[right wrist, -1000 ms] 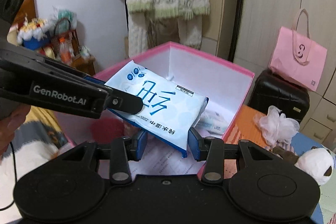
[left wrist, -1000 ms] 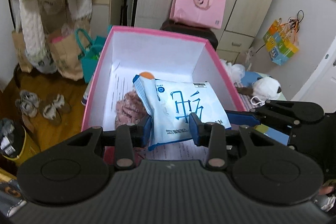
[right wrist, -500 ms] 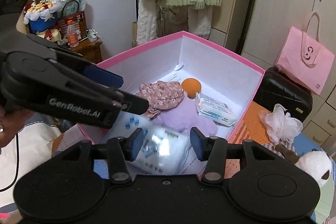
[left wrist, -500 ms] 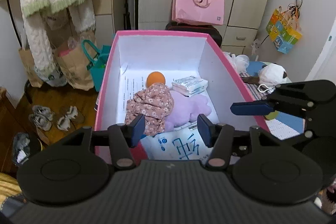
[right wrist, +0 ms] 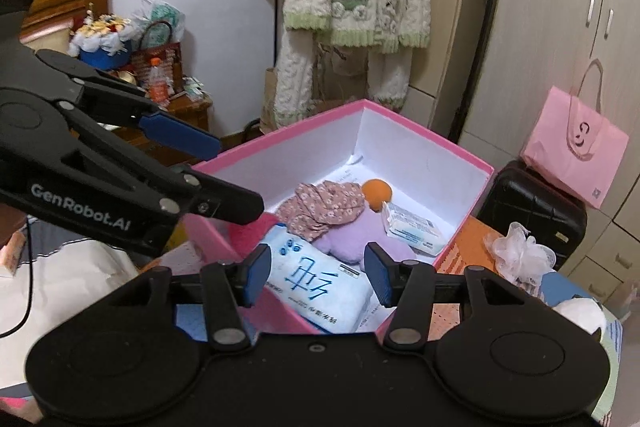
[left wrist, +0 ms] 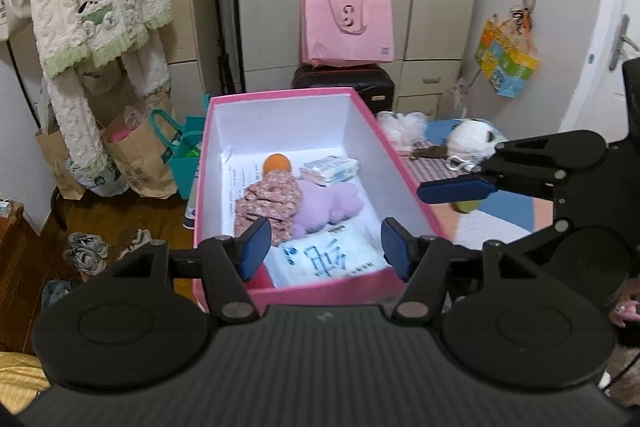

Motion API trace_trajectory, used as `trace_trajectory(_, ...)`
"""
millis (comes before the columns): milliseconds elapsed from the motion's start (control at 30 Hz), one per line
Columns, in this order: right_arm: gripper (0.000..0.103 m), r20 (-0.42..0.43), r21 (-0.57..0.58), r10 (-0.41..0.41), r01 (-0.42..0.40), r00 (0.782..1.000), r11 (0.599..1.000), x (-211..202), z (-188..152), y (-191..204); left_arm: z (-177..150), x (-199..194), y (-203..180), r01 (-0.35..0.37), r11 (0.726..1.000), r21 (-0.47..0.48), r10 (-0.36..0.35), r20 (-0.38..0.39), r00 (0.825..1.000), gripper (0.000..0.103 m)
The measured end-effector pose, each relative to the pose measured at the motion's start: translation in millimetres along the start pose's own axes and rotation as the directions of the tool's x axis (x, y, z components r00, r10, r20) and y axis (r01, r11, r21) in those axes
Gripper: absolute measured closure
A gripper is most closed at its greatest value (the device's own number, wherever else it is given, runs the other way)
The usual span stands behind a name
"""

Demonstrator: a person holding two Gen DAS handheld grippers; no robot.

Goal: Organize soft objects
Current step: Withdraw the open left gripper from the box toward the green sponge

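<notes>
**Wipes pack dropped into box — both grippers backing off**

The blue wipes pack (left wrist: pixel 328 259) is lying flat at the near end of the pink box (left wrist: pixel 404 167), beside the floral cloth (left wrist: pixel 268 199) and purple plush (left wrist: pixel 328 203). Left gripper (left wrist: pixel 324 247) and right gripper (right wrist: pixel 318 275) are hanging above it, jaws just having been opening, released, nothing between them. Probably clearing room for the white puff (right wrist: pixel 520 247) and panda plush (left wrist: pixel 472 143), both waiting on the tabletop (left wrist: pixel 512 211).

Your pale blue wipes pack (left wrist: pixel 328 259) lies flat in the lower middle of the frame, inside the pink box (left wrist: pixel 340 293), touching the purple plush (left wrist: pixel 328 205).
</notes>
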State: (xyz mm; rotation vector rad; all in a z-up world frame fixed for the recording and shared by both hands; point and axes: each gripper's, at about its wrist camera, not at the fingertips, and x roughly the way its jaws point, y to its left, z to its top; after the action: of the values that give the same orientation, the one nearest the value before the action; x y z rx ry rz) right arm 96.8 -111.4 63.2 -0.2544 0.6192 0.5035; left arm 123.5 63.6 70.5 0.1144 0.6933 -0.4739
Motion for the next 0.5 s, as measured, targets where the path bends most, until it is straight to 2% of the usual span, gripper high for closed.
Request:
trace_trajectory(167,0.046,0.032,0.021,0.055,-0.056,0.998,0.998,-31,-5,-5,-1,-24,-12,0.026,1.000,0.014,-0.026,0.015,1.000,0.042)
trace_trajectory(300,0.045,0.075,0.029,0.064,-0.067,0.995,0.997,-60,-24,-12,-8,-38,-23,0.053,0.998,0.027,-0.054,0.036,0.998,0.038)
trace_trajectory(500,0.045,0.116,0.092,-0.010,-0.001,0.993,0.996,-96,-61,-33,-12,-43,-50,0.095,0.993,0.077,-0.098,0.038,0.994,0.036)
